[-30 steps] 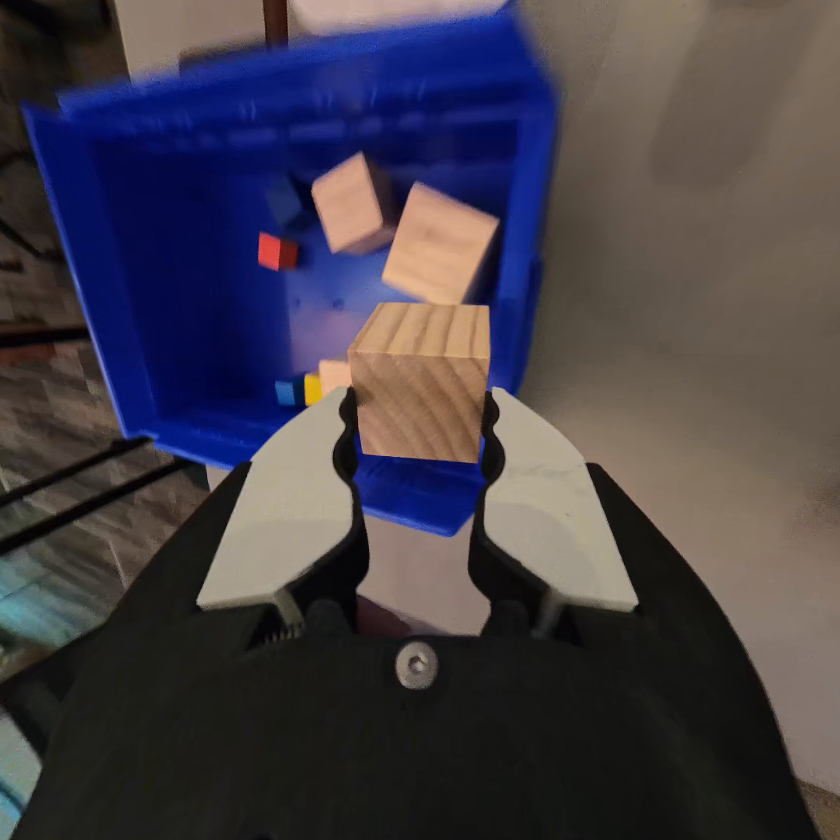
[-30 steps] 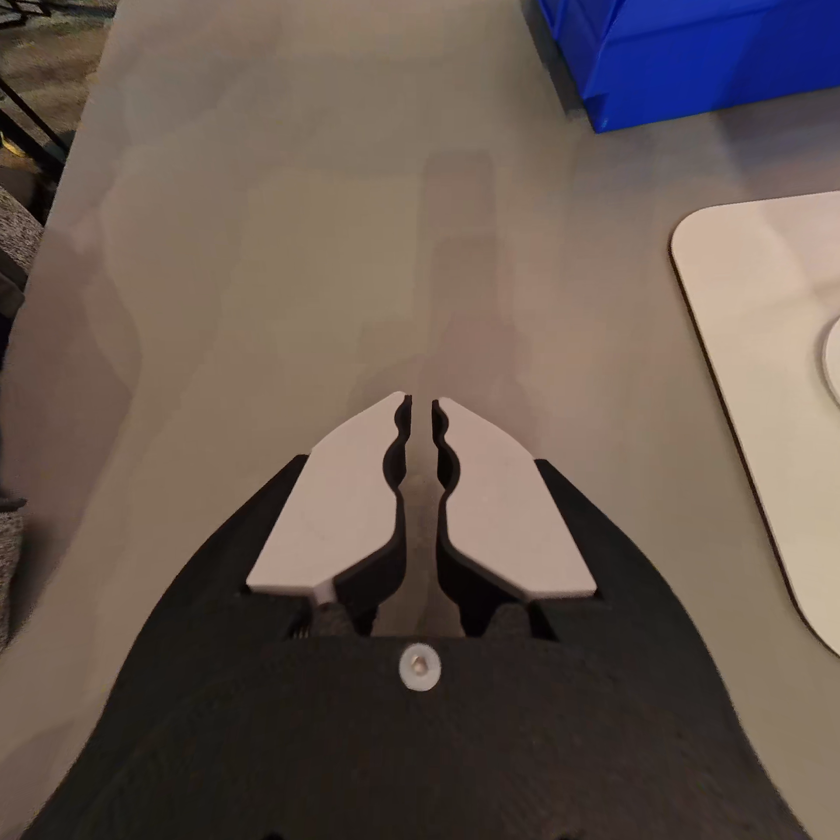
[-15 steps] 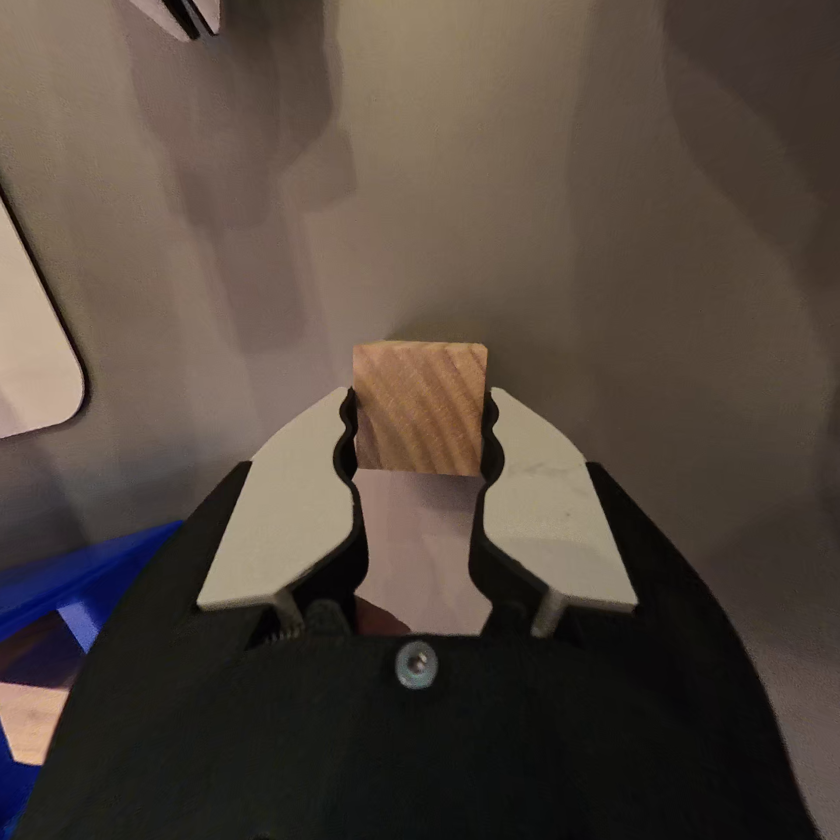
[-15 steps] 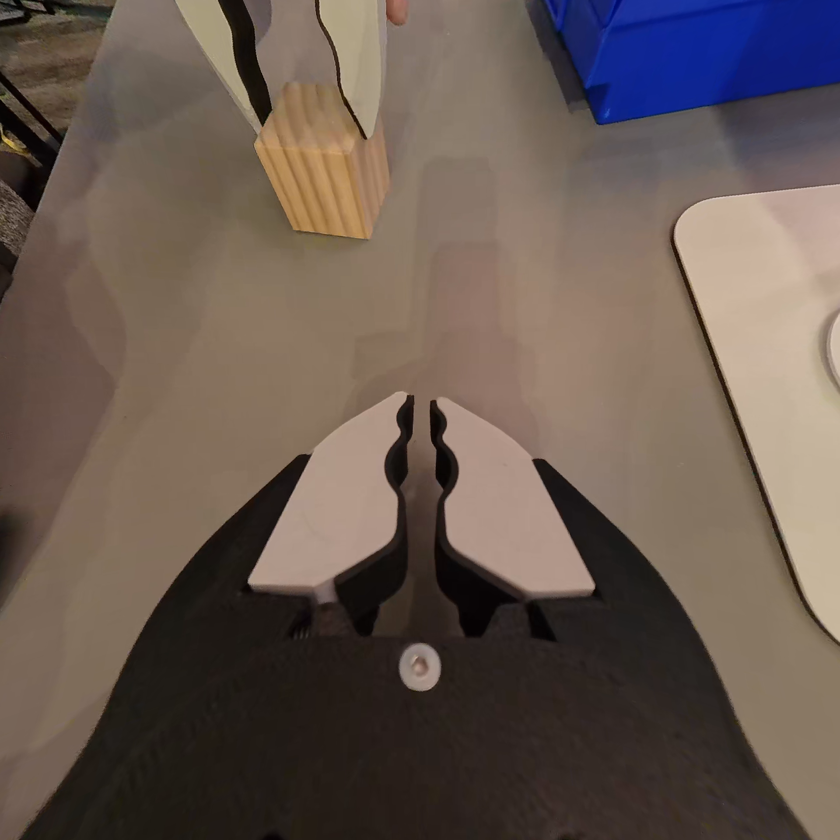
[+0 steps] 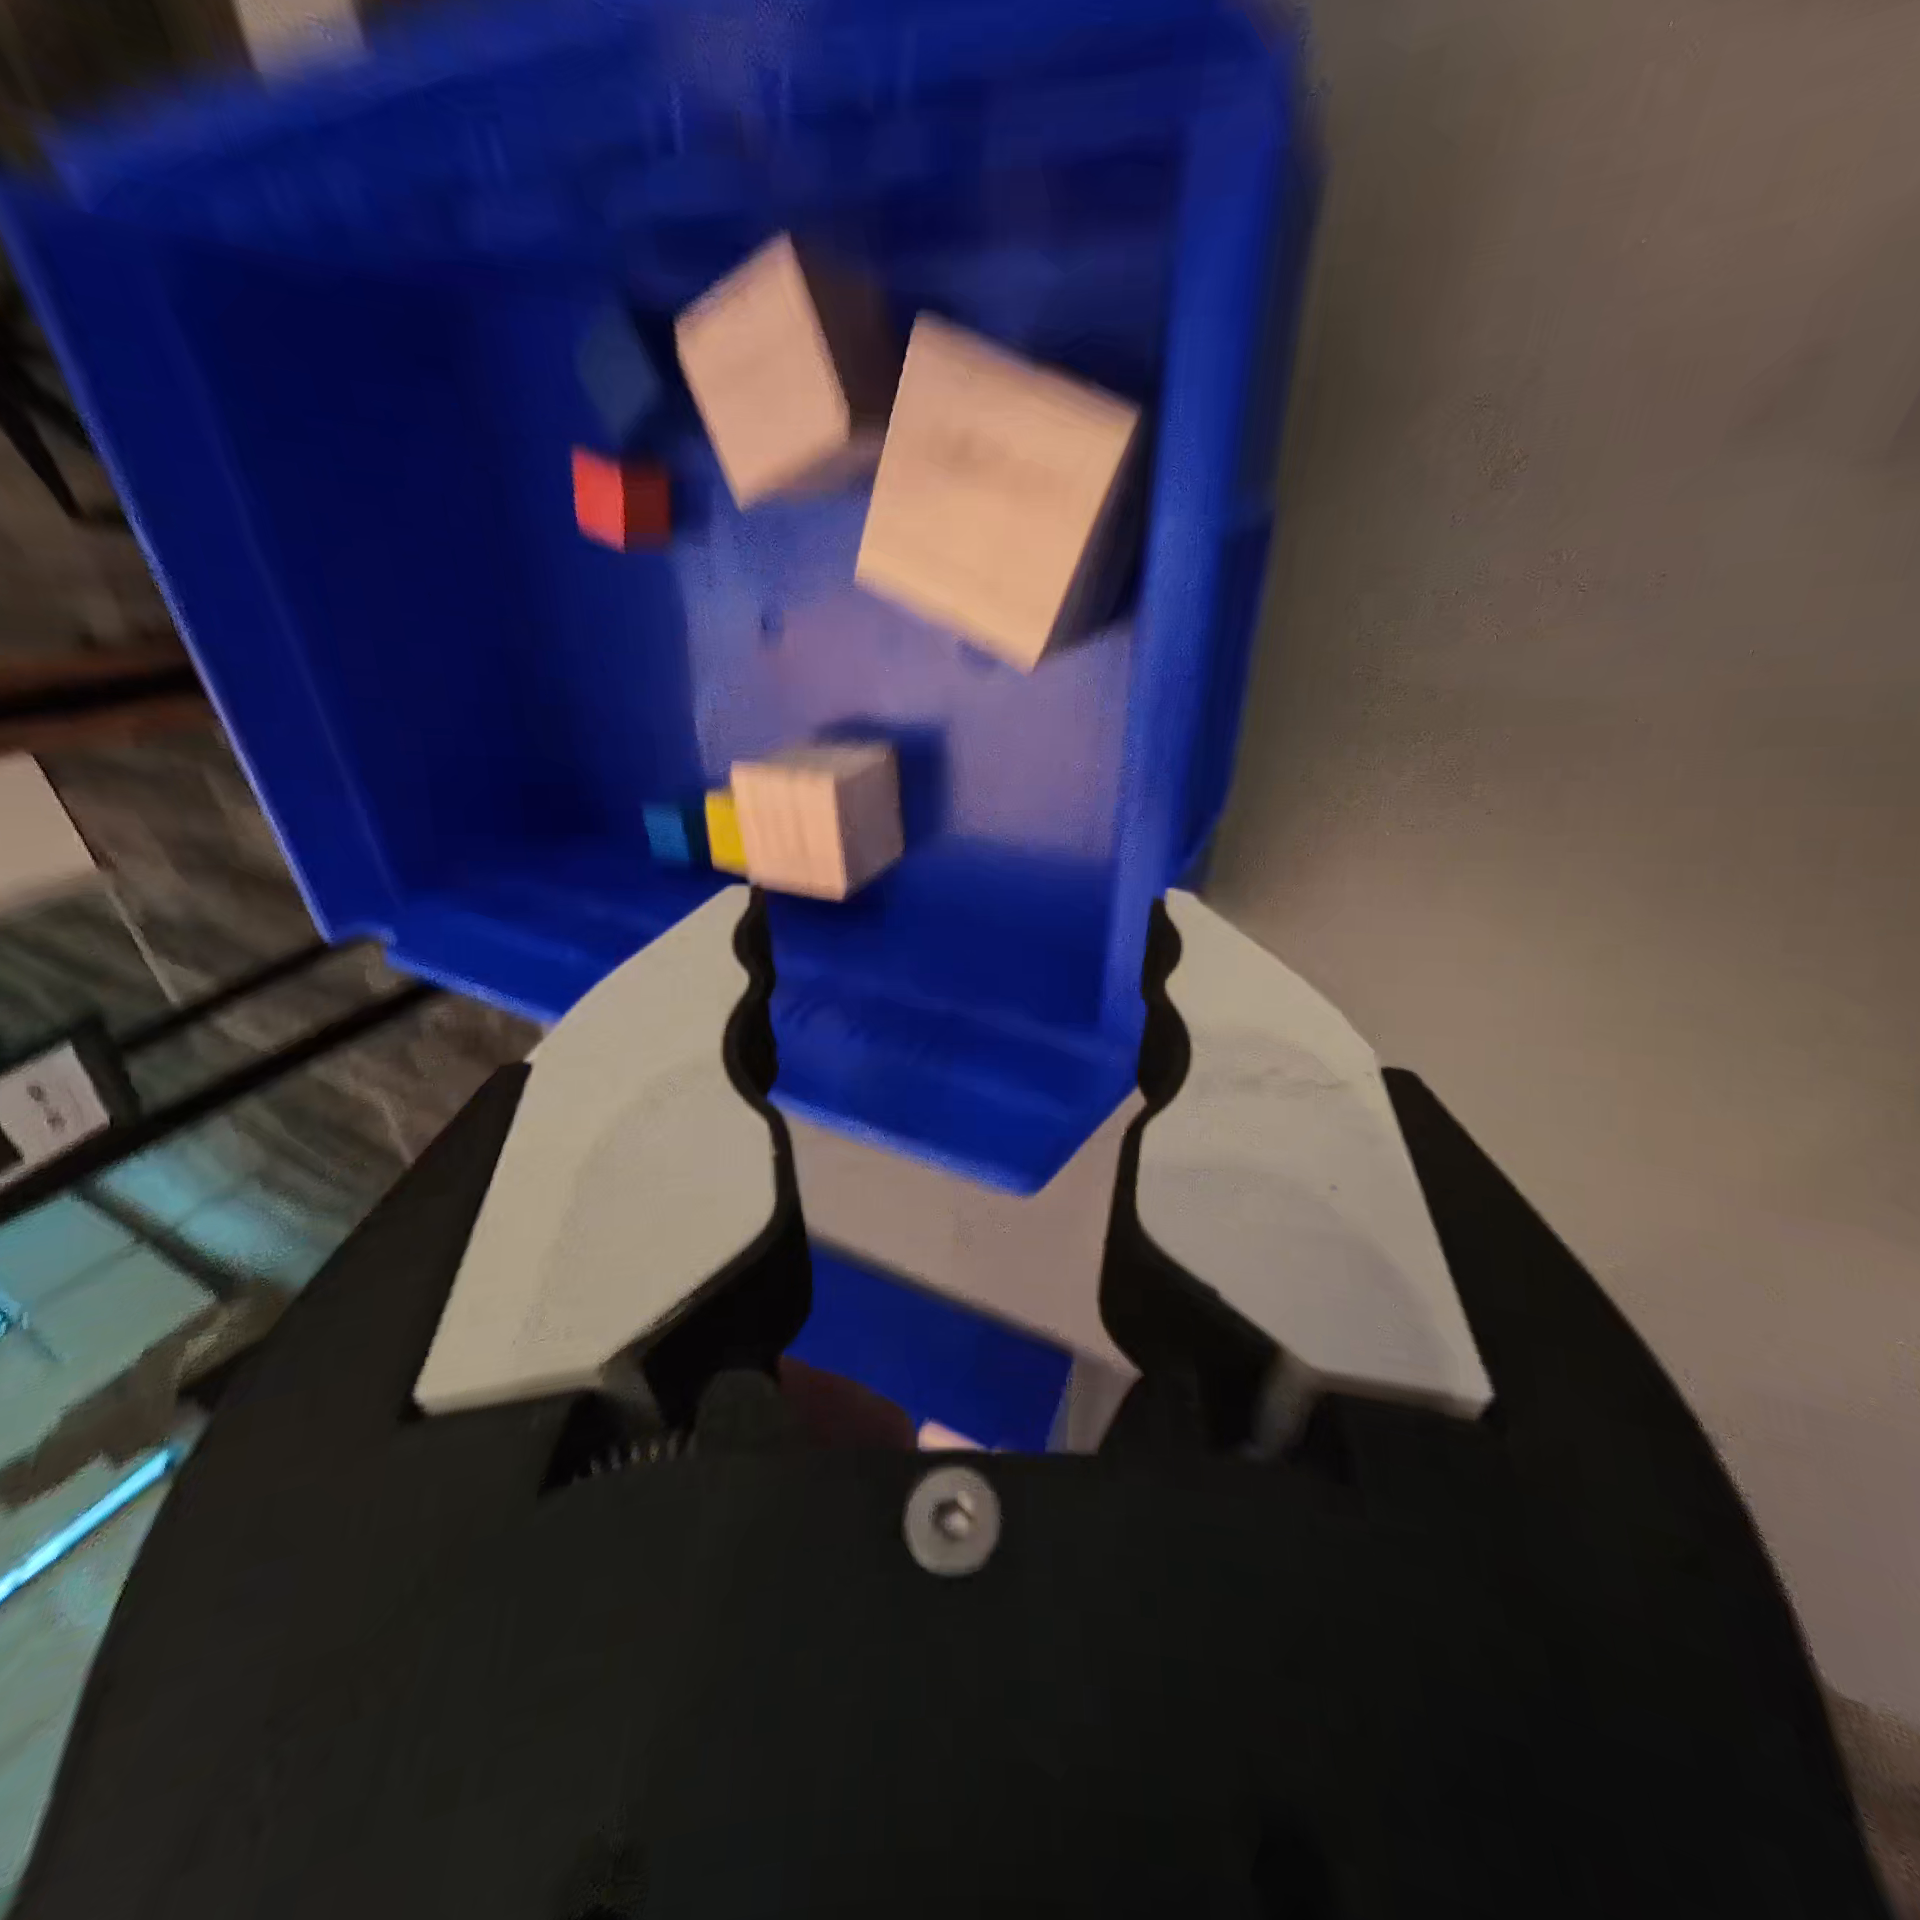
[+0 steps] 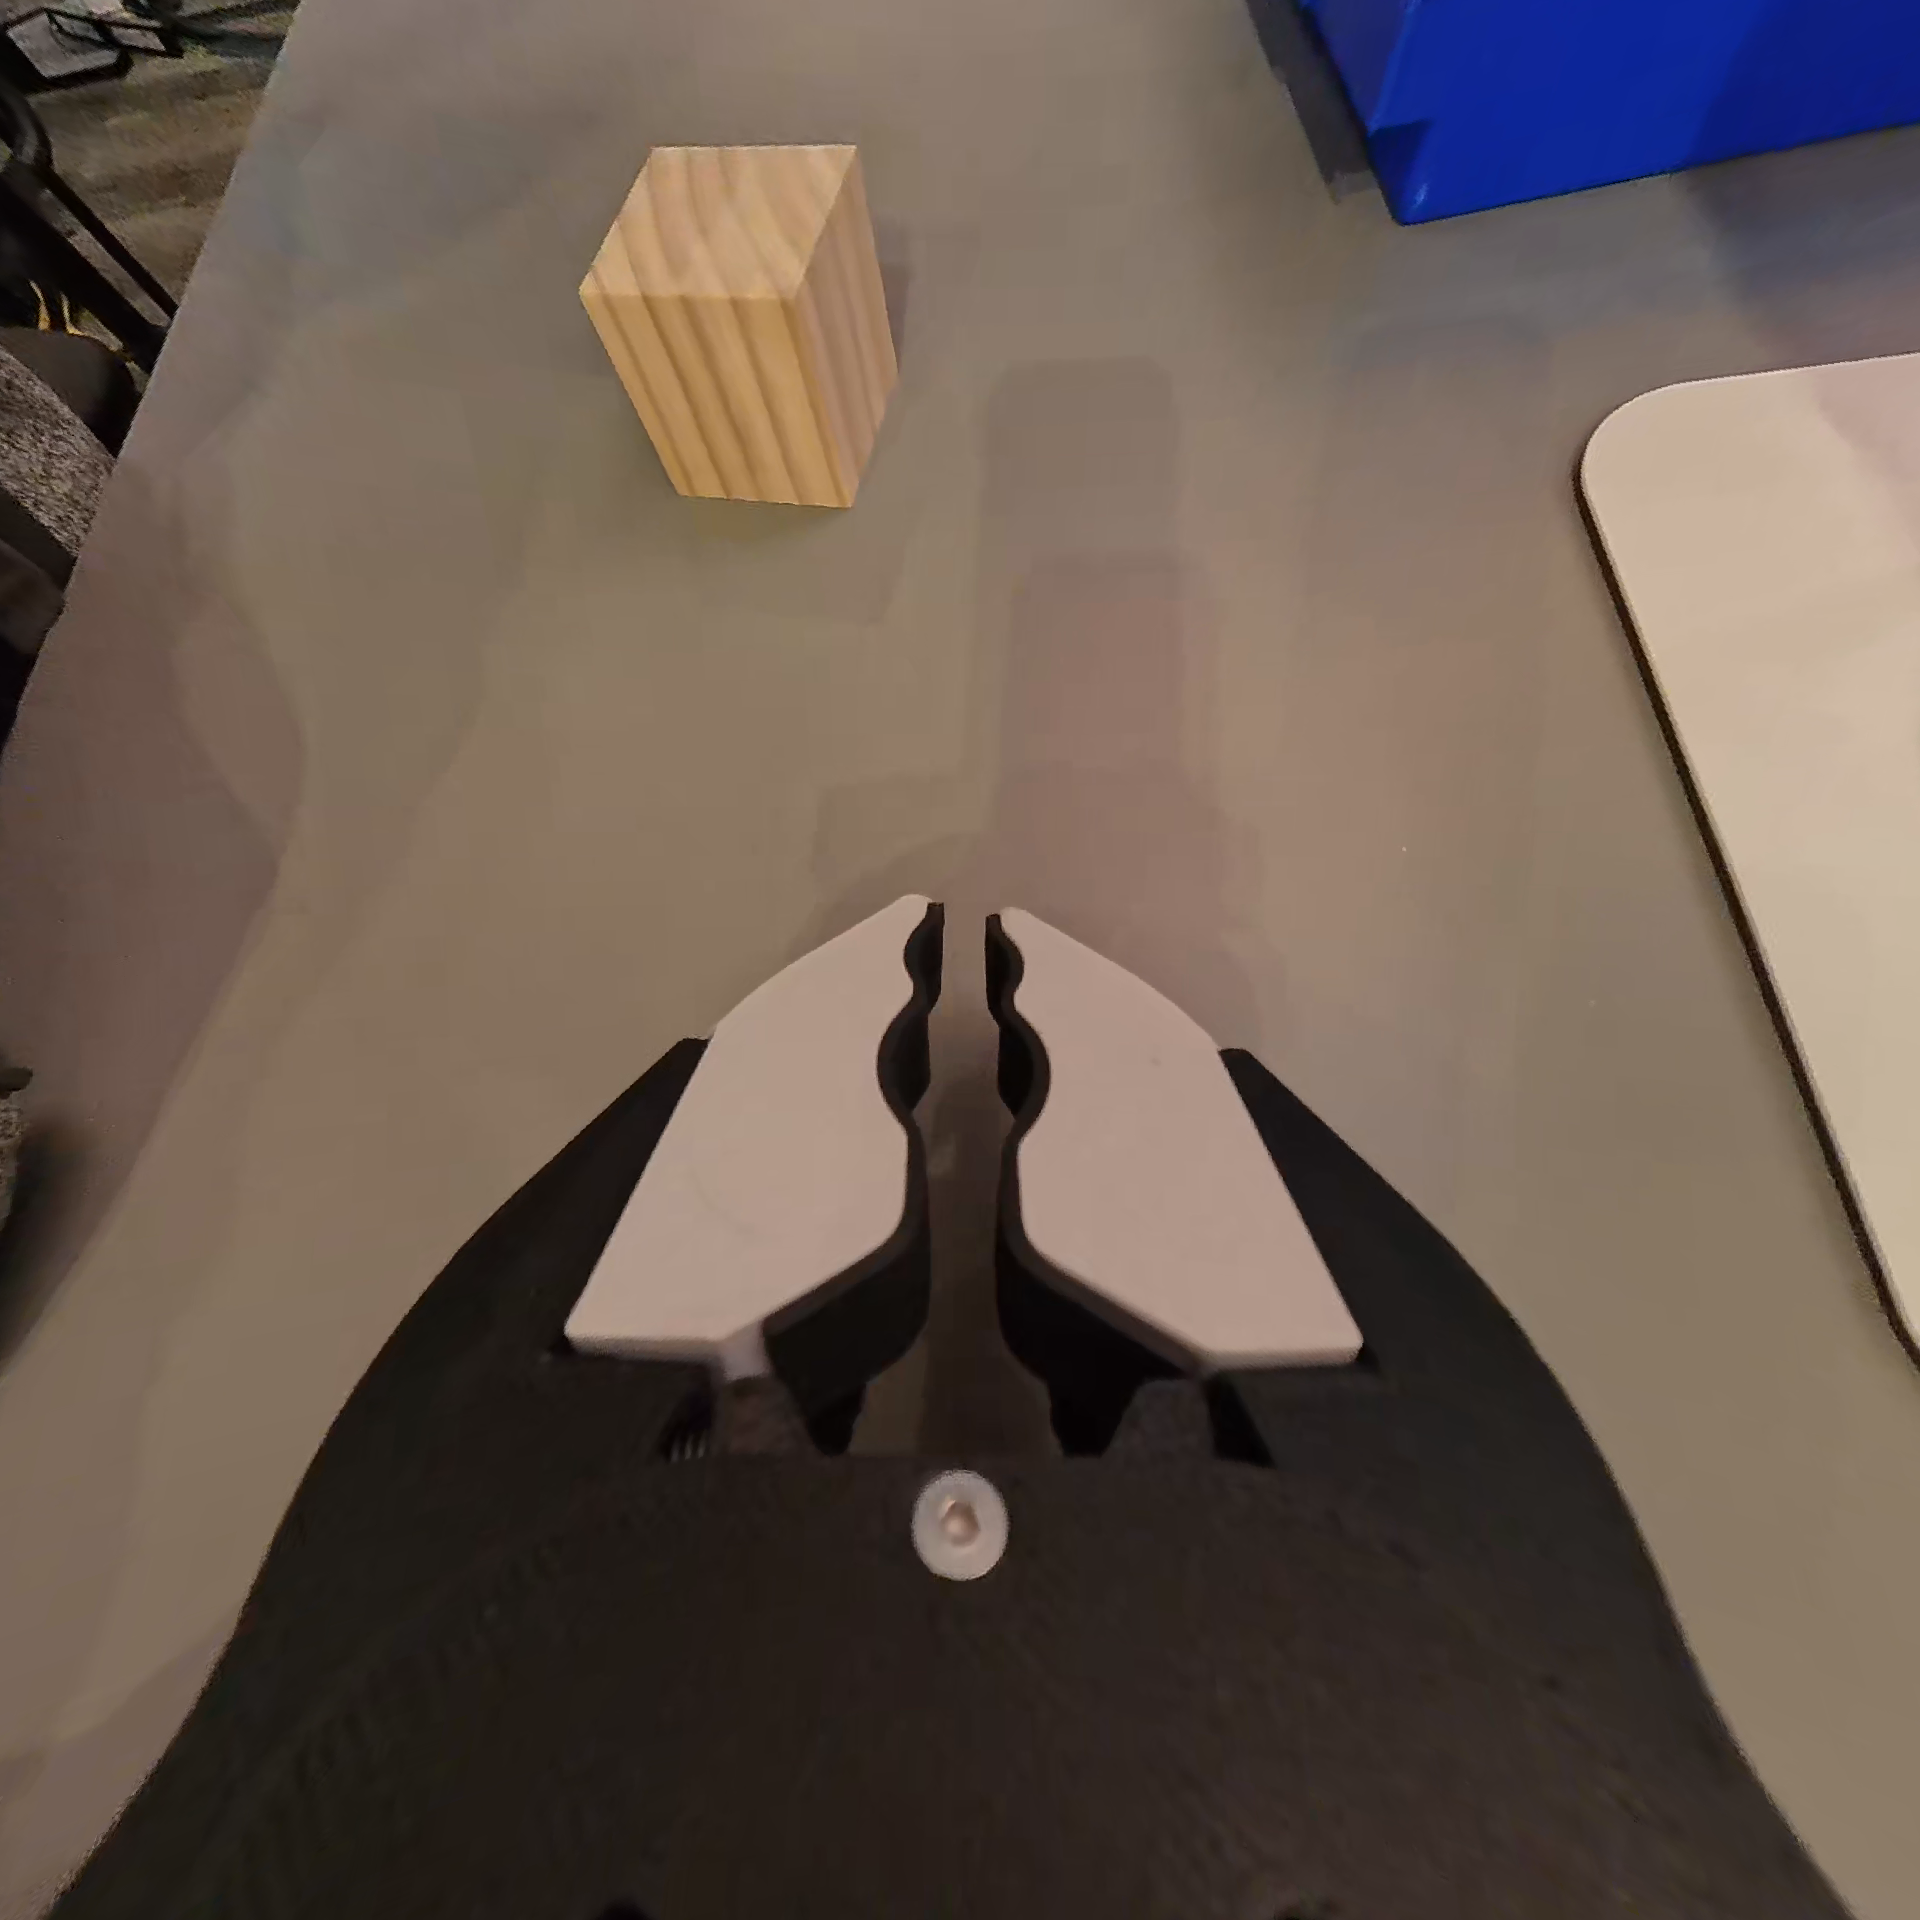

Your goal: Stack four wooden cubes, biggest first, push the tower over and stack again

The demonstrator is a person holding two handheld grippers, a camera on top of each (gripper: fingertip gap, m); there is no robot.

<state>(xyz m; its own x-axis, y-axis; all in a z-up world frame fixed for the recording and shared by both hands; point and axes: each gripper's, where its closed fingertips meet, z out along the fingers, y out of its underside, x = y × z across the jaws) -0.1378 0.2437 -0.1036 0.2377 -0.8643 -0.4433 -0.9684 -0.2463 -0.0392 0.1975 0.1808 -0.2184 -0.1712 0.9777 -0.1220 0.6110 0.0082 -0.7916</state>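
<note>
A big wooden cube (image 6: 746, 322) stands alone on the grey table (image 6: 520, 727), ahead and left of my right gripper (image 6: 964, 914), which is shut and empty. My left gripper (image 5: 956, 904) is open and empty, above the near edge of a blue bin (image 5: 312, 582). In the bin lie three wooden cubes: a large one (image 5: 992, 488), a medium one (image 5: 764, 369) and a small one (image 5: 816, 821) just ahead of my left fingertips. The left wrist view is blurred.
Small coloured cubes lie in the bin: red (image 5: 620, 497), dark blue (image 5: 618, 379), light blue (image 5: 670, 831) and yellow (image 5: 724, 828). A white mat (image 6: 1787, 707) lies at the right of the table. The bin's corner (image 6: 1600, 94) shows at the far right. The floor lies beyond the table's left edge. There is about 35 cm between the tips of the two grippers.
My left gripper set the big wooden cube on the table, opened, and swung back over the blue bin. My right gripper has stayed in place, shut.
</note>
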